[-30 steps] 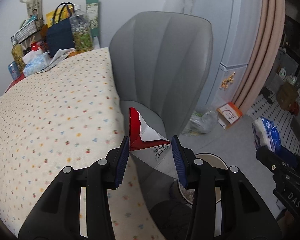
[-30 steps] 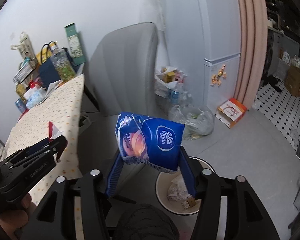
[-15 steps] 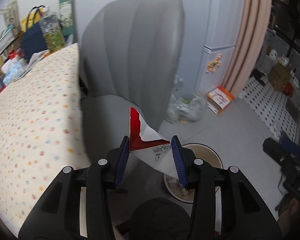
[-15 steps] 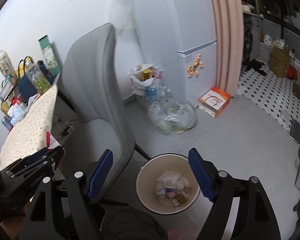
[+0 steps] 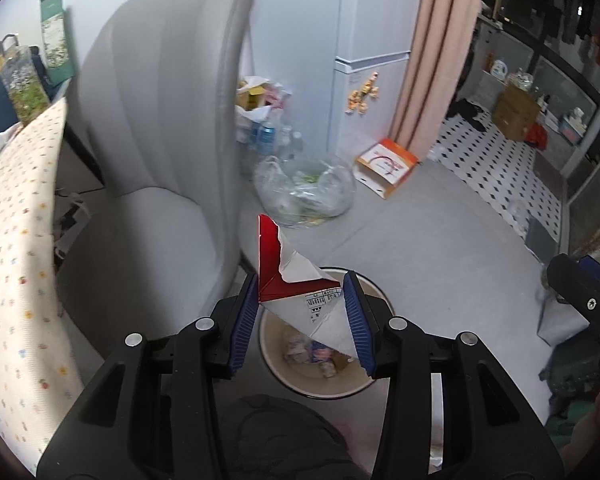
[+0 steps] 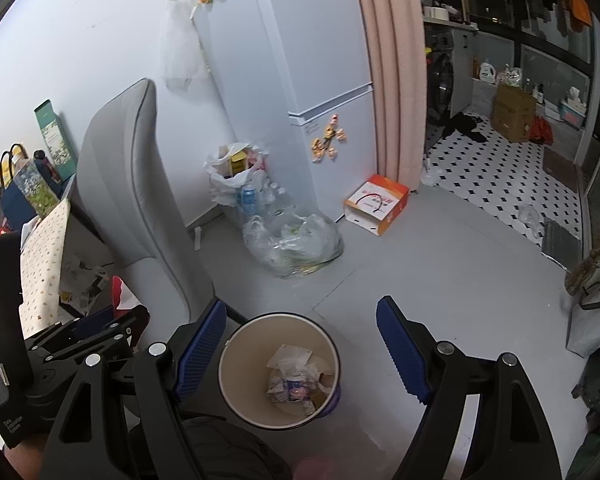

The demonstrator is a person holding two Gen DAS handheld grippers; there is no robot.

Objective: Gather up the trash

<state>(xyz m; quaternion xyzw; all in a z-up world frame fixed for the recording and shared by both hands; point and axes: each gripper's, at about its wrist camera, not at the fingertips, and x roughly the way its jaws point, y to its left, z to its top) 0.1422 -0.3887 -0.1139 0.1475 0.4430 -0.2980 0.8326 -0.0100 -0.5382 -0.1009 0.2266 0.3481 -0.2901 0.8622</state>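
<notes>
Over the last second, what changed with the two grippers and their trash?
The right gripper let go its blue packet, jaws just opened wide, now empty above the bin. The left gripper carried the torn red-and-white carton from the table to over the bin. Its grip is unchanged.

Torn paper carton [image 5: 300, 300], ribbed claw pads [image 5: 244, 320]

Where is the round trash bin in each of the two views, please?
Left wrist view: trash bin at bottom centre, partly hidden behind the torn red and white carton.
Right wrist view: bottom centre, fully visible, rim at.
Shared landmark: the orange and white box on the floor.
</notes>
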